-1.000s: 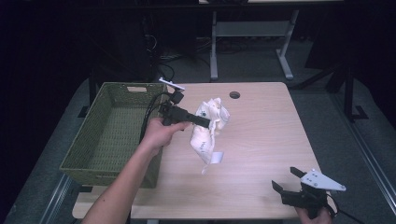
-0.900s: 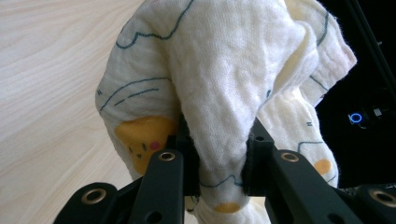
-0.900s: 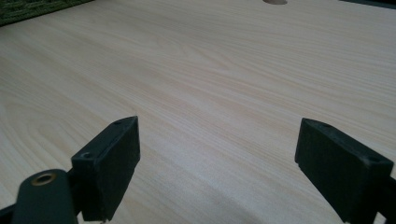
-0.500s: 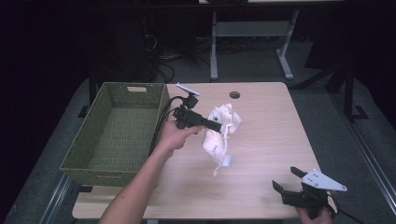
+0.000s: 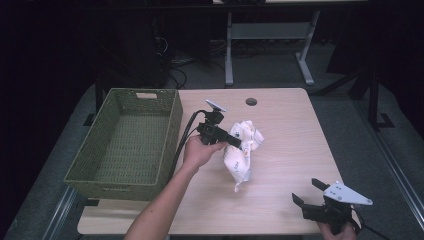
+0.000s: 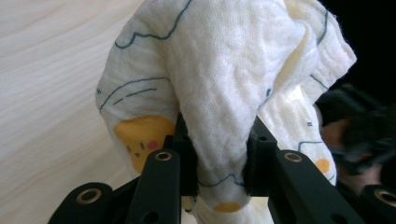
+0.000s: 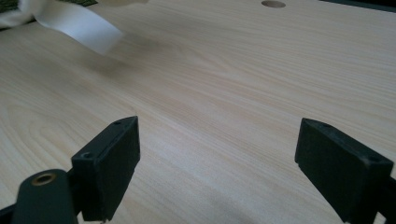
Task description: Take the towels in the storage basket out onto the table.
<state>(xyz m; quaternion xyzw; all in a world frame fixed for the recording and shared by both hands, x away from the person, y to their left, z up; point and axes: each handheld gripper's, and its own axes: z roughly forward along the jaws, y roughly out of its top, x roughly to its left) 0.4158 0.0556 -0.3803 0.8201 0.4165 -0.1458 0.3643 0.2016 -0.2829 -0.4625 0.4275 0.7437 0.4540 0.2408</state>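
A white cloth (image 5: 243,152) printed with blue lines and yellow shapes hangs bunched over the middle of the wooden table (image 5: 290,145), with its lower end at or near the tabletop. My left gripper (image 5: 240,144) is shut on its upper part. In the left gripper view the pads (image 6: 187,154) pinch a thick fold of the cloth (image 6: 224,79). The jaws have just been opening slightly, with the fold still pressed between them. My right gripper (image 5: 305,191) rests open at the table's front right corner, nothing between its jaws (image 7: 217,154).
A green woven basket (image 5: 120,187) stands empty on the table's left side, close to my left forearm. A round cable hole (image 5: 251,101) lies at the table's far edge. The cloth's white label (image 7: 77,25) dangles at the upper left of the right gripper view.
My left hand has carried the cloth to the right, away from the basket, and lower toward the tabletop. The right gripper has not moved.
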